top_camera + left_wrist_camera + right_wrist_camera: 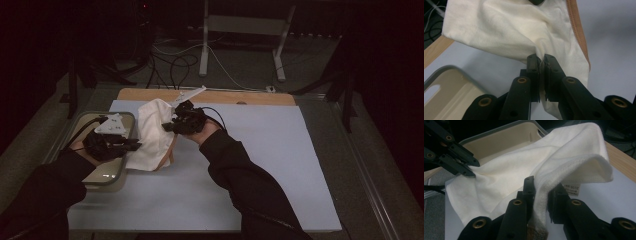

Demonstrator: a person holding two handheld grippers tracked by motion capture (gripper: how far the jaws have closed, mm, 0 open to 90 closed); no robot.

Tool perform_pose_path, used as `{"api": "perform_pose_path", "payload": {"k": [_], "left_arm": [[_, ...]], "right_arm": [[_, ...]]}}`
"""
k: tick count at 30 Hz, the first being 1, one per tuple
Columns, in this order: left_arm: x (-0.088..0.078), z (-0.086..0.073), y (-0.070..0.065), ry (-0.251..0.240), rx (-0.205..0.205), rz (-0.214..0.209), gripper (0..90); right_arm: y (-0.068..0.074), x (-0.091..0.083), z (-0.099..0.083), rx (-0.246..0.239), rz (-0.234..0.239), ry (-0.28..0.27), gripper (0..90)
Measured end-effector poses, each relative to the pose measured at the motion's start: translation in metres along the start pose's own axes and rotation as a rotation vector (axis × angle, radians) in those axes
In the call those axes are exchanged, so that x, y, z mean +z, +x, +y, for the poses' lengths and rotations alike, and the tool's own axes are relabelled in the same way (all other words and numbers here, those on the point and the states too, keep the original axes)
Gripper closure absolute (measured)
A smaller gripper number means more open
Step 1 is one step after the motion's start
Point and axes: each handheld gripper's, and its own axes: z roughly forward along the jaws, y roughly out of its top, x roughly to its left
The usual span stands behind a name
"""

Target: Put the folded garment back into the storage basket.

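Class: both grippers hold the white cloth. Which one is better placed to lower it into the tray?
Probably the left gripper: it grips the cloth right over the tray; the right gripper holds farther away.

The cloth (152, 135) is cream-white, plain and unpatterned, with a tan-orange band (579, 27) along one edge and a small white label (571, 189) printed in dark characters. The tray (107, 175) is beige inside with a grey rim. The mat (280, 165) under them is pale blue — the table's (260, 96) edge beyond it is light wood. Both the left gripper (541, 62) and the right gripper (541, 192) are black, with brass-coloured rivets — and the person's sleeves (250, 185) are black too.
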Motion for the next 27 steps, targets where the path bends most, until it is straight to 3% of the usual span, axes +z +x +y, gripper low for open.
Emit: {"api": "perform_pose_path", "payload": {"k": [15,27], "left_arm": [[-0.023,-0.026,0.013,0.011,-0.045,0.048,85.1],[-0.048,-0.056,0.028,0.017,-0.099,0.083,85.1]], "right_arm": [[0.015,0.032,0.02,-0.029,0.033,0.014,78.5],[0.032,0.068,0.042,-0.052,0.083,0.014,78.5]]}}
